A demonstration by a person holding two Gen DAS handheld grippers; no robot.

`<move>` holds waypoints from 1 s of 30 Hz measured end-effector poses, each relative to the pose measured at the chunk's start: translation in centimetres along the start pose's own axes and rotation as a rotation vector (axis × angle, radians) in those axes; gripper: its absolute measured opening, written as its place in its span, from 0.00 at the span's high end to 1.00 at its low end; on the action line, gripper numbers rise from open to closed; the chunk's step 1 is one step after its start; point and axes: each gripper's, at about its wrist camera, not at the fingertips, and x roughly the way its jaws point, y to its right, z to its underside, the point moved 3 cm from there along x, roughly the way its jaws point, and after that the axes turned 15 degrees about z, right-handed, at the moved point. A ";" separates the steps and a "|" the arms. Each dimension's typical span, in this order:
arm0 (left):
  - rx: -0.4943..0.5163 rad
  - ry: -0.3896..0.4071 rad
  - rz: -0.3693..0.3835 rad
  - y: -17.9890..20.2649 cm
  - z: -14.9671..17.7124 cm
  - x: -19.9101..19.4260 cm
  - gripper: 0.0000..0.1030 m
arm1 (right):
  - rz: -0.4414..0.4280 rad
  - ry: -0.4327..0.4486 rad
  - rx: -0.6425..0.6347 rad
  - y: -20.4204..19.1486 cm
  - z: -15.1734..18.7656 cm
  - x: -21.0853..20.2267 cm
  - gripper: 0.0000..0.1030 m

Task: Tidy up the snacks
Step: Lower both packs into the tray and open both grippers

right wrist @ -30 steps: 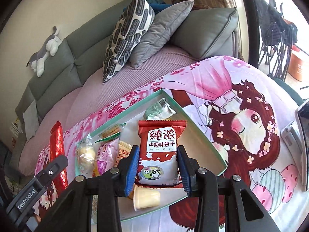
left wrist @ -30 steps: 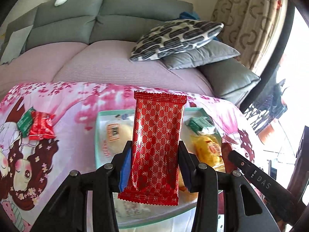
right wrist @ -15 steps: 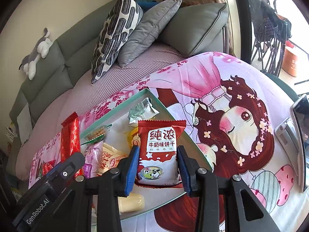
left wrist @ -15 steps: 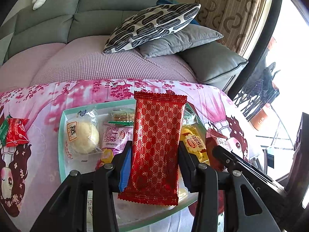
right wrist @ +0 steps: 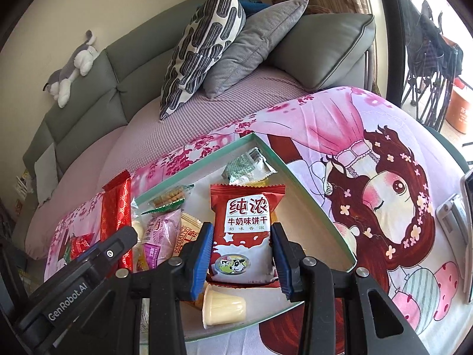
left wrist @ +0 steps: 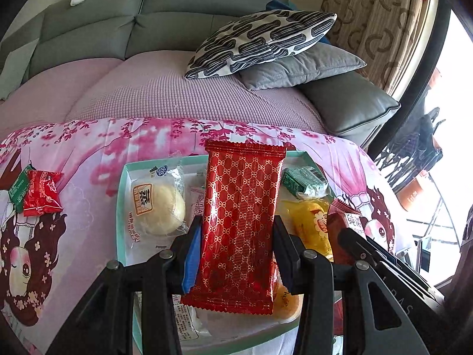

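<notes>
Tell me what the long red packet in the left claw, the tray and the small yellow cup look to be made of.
Long red packet: glossy foil-like plastic film, judging by its bright glints and crimped, serrated ends.
Tray: probably cardboard, with thin matte walls, a pale inside and a mint-green rim.
Small yellow cup: seemingly translucent plastic, smooth and softly shiny, with yellow contents showing through.

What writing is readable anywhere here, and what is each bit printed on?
"纯浓" and "牛奶味饼干": the red milk biscuit packet clamped in the right gripper.
"GenRobot.AI": the side of the left gripper, seen from the right wrist.
"蒸": the label of the round bun packet in the tray.
The red patterned packet carries ornament only.
Print on the green packet and the small red packet is too small to read.
</notes>
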 end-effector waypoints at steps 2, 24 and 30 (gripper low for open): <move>-0.004 -0.002 -0.005 -0.2 0.0 0.1 0.55 | -0.006 0.002 -0.011 -0.4 0.1 0.0 0.59; -0.049 -0.053 -0.065 -2.0 0.5 1.3 0.52 | -0.007 -0.052 -0.049 -1.7 0.9 1.8 0.57; -0.043 -0.038 -0.065 -1.7 0.3 0.7 0.48 | -0.001 -0.051 -0.041 -1.3 0.8 1.5 0.37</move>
